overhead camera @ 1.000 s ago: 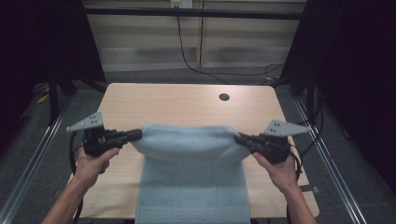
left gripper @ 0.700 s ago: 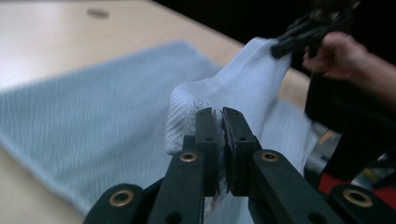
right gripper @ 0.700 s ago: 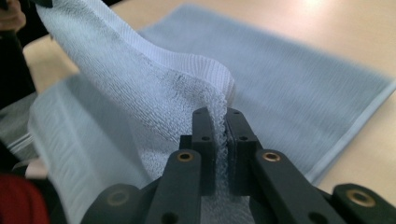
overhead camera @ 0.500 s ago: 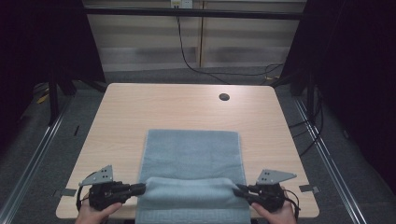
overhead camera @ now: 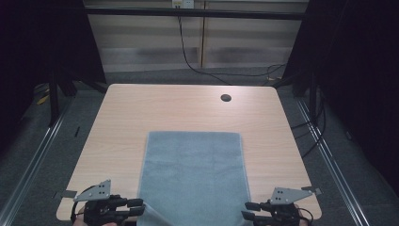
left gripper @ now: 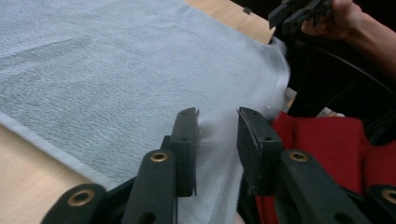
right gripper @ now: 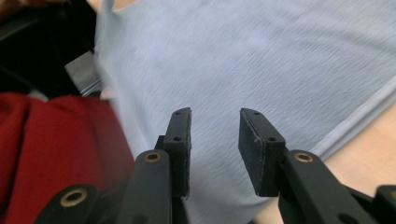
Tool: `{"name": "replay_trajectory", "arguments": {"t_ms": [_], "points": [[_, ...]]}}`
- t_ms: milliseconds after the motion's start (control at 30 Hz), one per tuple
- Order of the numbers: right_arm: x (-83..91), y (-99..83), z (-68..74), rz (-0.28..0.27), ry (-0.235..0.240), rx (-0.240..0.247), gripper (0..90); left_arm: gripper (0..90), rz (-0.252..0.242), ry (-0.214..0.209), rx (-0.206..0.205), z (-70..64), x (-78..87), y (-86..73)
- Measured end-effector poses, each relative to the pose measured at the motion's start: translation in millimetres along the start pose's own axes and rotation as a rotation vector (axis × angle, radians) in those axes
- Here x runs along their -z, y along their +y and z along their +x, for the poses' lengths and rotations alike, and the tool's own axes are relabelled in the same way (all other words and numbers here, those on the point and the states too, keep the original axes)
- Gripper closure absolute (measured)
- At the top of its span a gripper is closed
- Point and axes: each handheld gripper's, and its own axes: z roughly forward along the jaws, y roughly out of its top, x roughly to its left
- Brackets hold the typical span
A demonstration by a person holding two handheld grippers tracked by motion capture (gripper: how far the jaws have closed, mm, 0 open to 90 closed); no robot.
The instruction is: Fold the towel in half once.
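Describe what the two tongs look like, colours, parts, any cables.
Both the left tongs and the right tongs are black, each topped by a grey three-cornered plate. Close up, their two flat black jaws show small holes and brass-coloured pivot rivets. A black cable trails from the right one.

From above, even light falls on my table (overhead camera: 141,117), bright against black surroundings on both sides; no glare, hardly any shadow. The high view is soft and grainy. Past my left jaws the towel (left gripper: 116,60) blurs at its hanging edge; past my right jaws its near corner smears, the weave farther off sharper.
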Motion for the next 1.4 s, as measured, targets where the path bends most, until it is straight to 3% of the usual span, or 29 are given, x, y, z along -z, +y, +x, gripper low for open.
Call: {"name": "replay_trajectory", "arguments": {"t_ms": [33,67,100,167,200,233,267,300,333,367,400,433,500,567,600,700,767,900,1100,1400], "points": [[0.0,0.0,0.0,0.000,0.000,0.000,65.0,65.9,0.000,0.000,0.000,0.0,0.0,0.0],[-4.5,7.3,-9.1,-0.023,-0.009,0.001,64.9,64.8,-0.003,0.010,0.000,5.1,-2.3,3.6],[-8.7,11.1,-14.1,-0.023,-0.023,0.007,64.7,63.5,0.004,0.035,-0.005,16.0,-9.2,13.4],[-13.6,14.9,-19.5,-0.017,-0.038,0.008,64.5,62.6,0.007,0.051,-0.012,23.1,-13.2,18.5],[-25.3,22.4,-32.0,-0.003,-0.046,0.005,63.7,60.3,0.013,0.082,0.010,38.6,-22.4,26.7],[-31.4,26.4,-38.5,0.003,-0.051,0.001,62.5,60.0,0.013,0.082,0.010,38.6,-22.4,26.7],[-31.4,26.4,-38.5,0.003,-0.051,0.001,62.5,60.0,0.017,0.091,0.016,46.5,-27.2,30.1],[-42.8,35.3,-50.9,0.014,-0.057,-0.003,61.0,59.8,0.050,0.119,0.035,60.2,-37.0,35.9],[-42.8,35.3,-50.9,0.014,-0.057,-0.003,61.0,59.0,0.050,0.119,0.035,60.2,-37.0,35.9],[-54.6,44.7,-62.3,0.024,-0.074,-0.008,56.4,58.0,0.068,0.129,0.038,66.5,-41.5,38.8],[-60.4,49.2,-67.2,0.031,-0.083,-0.006,55.5,57.1,0.074,0.166,0.040,76.5,-48.3,44.8],[-60.4,49.2,-67.2,0.031,-0.083,-0.006,55.5,56.8,0.074,0.166,0.040,76.5,-48.3,44.8],[-75.5,61.9,-79.5,0.044,-0.093,0.002,54.4,55.5,0.082,0.198,0.057,93.1,-56.3,54.3],[-80.0,65.9,-82.9,0.048,-0.102,0.006,53.7,55.4,0.087,0.202,0.068,99.5,-59.0,56.9],[-89.0,72.2,-89.9,0.051,-0.104,0.006,53.6,54.5,0.097,0.248,0.062,109.2,-65.1,61.0],[-102.3,76.1,-98.3,0.073,-0.136,0.003,53.3,54.7,0.087,0.258,0.083,116.5,-70.4,60.8],[-110.3,75.4,-102.9,0.095,-0.151,0.003,53.3,53.8,0.140,0.268,0.062,117.0,-78.4,58.2],[-116.4,70.3,-99.6,0.123,-0.172,0.021,51.5,53.5,0.127,0.274,0.036,112.5,-77.4,51.8],[-110.0,62.1,-88.7,0.135,-0.131,0.010,49.7,54.3,0.130,0.254,0.014,98.6,-70.6,41.0],[-98.4,45.4,-63.9,0.142,-0.114,0.055,49.9,54.6,0.155,0.226,-0.014,72.0,-61.1,26.9]]}}
